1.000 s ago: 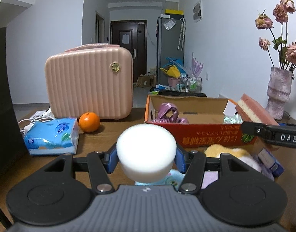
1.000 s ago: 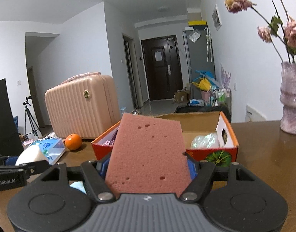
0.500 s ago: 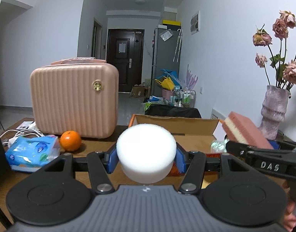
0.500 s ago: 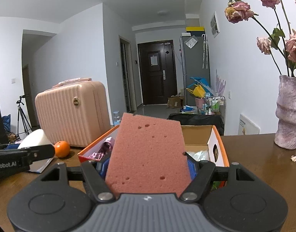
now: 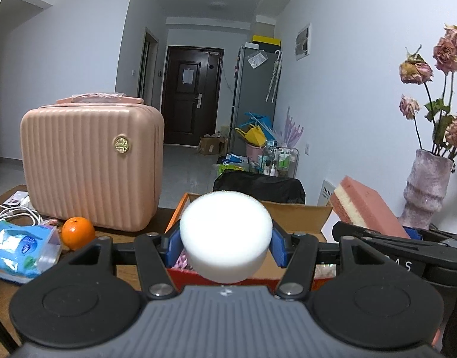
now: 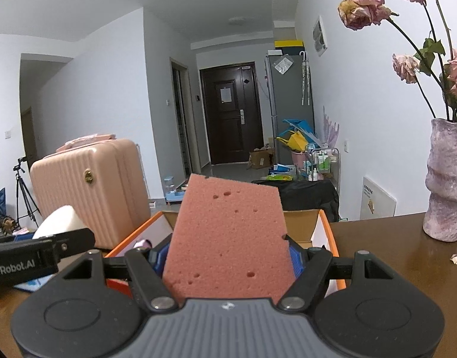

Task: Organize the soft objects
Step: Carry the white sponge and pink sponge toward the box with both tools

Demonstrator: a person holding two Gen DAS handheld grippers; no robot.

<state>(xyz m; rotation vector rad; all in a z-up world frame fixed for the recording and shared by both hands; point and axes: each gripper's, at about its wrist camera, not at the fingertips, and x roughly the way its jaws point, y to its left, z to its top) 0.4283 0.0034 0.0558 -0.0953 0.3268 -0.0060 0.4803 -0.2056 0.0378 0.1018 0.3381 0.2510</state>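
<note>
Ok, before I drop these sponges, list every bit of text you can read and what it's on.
"enRobot.AI": partly cut off, on the left gripper arm, seen from the right wrist view.
"AS": on the right gripper arm, seen from the left wrist view.
Blue tissue pack, door notice, wall panel: print too small to read.

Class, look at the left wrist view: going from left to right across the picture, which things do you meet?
Blue tissue pack → orange → pink suitcase → white round sponge → pink sponge → vase.
</note>
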